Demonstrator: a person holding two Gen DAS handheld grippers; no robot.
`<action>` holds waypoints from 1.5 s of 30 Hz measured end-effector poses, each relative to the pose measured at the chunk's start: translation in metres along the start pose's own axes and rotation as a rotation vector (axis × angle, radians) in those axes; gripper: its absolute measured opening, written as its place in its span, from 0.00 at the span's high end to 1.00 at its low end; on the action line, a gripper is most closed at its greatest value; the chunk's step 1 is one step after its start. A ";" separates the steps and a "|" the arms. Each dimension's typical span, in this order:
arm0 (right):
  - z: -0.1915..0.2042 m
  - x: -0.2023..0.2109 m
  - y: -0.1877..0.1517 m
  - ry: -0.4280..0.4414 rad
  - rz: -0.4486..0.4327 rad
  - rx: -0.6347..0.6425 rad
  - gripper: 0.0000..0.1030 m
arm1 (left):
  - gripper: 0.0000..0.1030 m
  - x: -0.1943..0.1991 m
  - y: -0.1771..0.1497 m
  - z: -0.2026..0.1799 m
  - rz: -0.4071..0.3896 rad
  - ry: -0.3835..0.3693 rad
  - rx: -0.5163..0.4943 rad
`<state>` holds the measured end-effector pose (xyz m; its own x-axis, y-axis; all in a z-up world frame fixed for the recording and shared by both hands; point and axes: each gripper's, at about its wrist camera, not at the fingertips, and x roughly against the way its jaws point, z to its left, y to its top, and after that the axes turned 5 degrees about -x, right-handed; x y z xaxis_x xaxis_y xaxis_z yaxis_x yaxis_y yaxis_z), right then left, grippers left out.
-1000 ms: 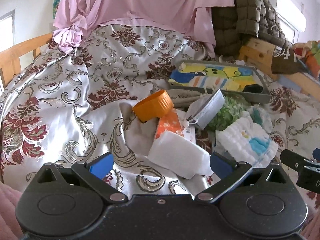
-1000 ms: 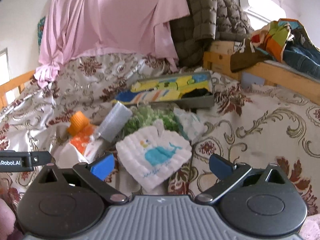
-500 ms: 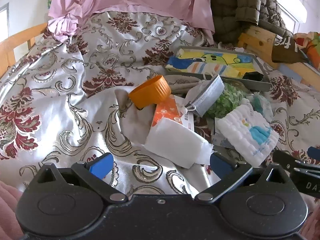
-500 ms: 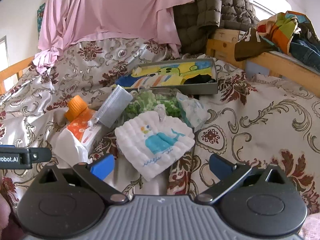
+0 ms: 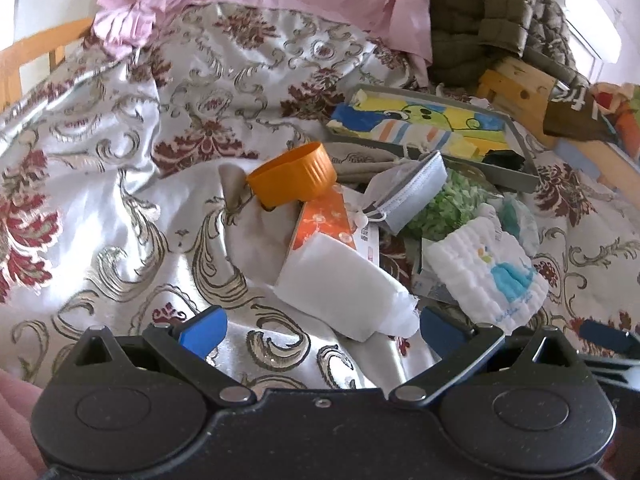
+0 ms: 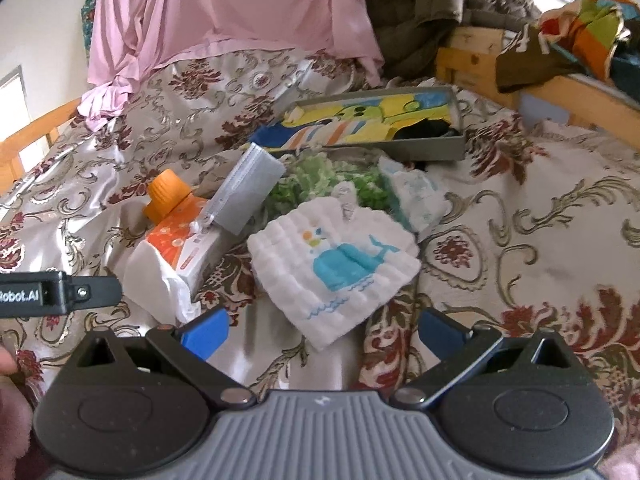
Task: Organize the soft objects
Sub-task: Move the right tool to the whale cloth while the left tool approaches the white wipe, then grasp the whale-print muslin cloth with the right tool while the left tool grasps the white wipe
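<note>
A pile of soft things lies on the patterned bedspread. A white whale washcloth (image 6: 334, 254) (image 5: 486, 270) sits just ahead of my right gripper (image 6: 322, 328), which is open and holds nothing. A white tissue pack with an orange end (image 5: 336, 276) (image 6: 172, 248) lies in front of my left gripper (image 5: 320, 326), also open. An orange cap (image 5: 292, 180), a grey folded mask (image 5: 414, 192) (image 6: 248, 192), a green fluffy cloth (image 6: 328, 180) and a small blue-white packet (image 6: 418, 196) lie behind. A grey tray (image 6: 432, 150) (image 5: 516, 178) holds a colourful folded cloth.
A pink sheet (image 6: 224, 12) and an olive quilted jacket (image 5: 480, 28) hang at the back. A wooden bed rail (image 6: 560, 84) with clothes on it runs along the right. My left gripper's finger (image 6: 60, 294) shows at the right wrist view's left edge.
Both grippers have moved forward and lower toward the pile; the washcloth and the tissue pack look larger and closer. Nothing has been grasped.
</note>
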<state>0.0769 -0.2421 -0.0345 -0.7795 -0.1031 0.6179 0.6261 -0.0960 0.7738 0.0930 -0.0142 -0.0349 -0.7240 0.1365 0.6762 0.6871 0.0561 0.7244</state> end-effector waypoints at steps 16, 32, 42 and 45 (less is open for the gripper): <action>-0.006 -0.063 0.038 0.076 -0.006 0.183 0.00 | 0.01 -0.070 0.011 0.014 0.102 -0.070 0.195; -0.026 -0.108 0.056 0.200 0.096 0.138 0.00 | 0.04 -0.088 0.009 0.019 0.113 -0.106 0.242; 0.001 -0.096 0.039 0.224 0.127 0.287 0.00 | 0.22 -0.081 0.007 0.007 0.121 -0.037 0.159; 0.016 -0.089 0.026 0.211 0.107 0.392 0.00 | 0.28 -0.077 0.006 0.009 0.119 -0.046 0.176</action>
<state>0.1622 -0.2200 -0.0669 -0.6639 -0.2954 0.6870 0.6166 0.3036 0.7264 0.1535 -0.0154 -0.0840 -0.6363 0.1973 0.7458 0.7706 0.2078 0.6025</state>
